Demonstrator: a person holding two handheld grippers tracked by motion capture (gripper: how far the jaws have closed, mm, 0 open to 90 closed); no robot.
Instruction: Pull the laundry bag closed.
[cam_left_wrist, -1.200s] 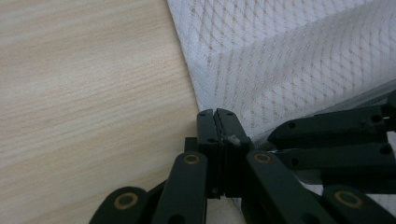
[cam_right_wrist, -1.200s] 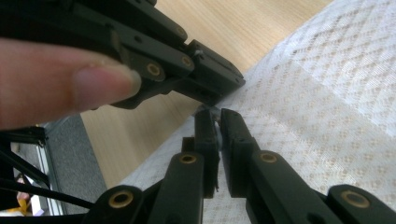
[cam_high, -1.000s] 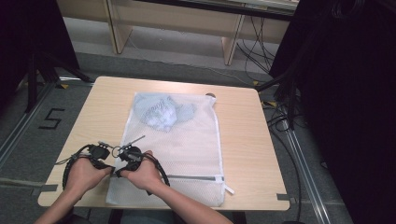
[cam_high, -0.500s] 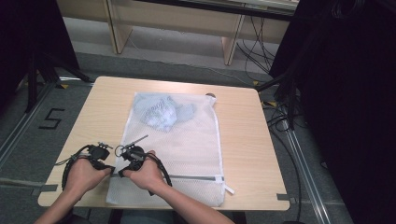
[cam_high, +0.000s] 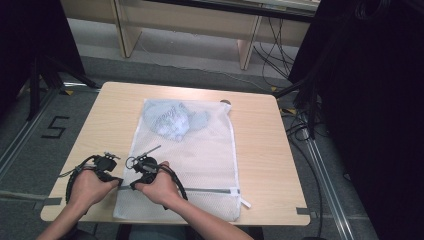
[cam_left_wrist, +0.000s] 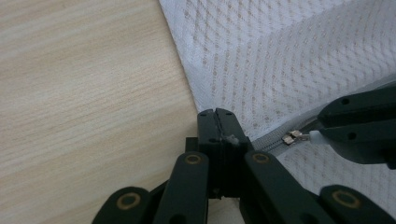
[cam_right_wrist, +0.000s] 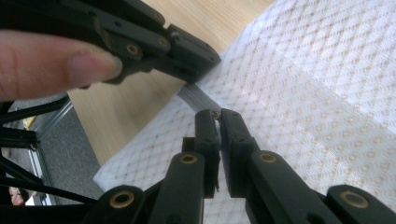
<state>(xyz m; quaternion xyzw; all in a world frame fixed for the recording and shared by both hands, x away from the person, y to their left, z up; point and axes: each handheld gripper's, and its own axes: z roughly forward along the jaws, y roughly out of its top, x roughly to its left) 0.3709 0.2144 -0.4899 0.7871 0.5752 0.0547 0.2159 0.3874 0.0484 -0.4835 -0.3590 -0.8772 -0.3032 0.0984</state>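
At the table's near edge, your left gripper (cam_left_wrist: 218, 122) is clamped on the end of the grey zipper tape (cam_left_wrist: 268, 141) of the white mesh laundry bag (cam_high: 200, 150), anchoring it. Your right gripper (cam_right_wrist: 216, 119) pinches the small zipper pull (cam_left_wrist: 295, 136), ready to slide. Farther off, a pale blue garment (cam_high: 172, 120) lies inside the bag on the light wooden table (cam_high: 260, 145).

Right gripper (cam_right_wrist: 217, 116) clamped on the zipper pull at centre; left gripper (cam_right_wrist: 187, 70) pinches the mesh bag (cam_right_wrist: 317, 93) edge at 11 o'clock; thumb (cam_right_wrist: 56, 58) at 10.
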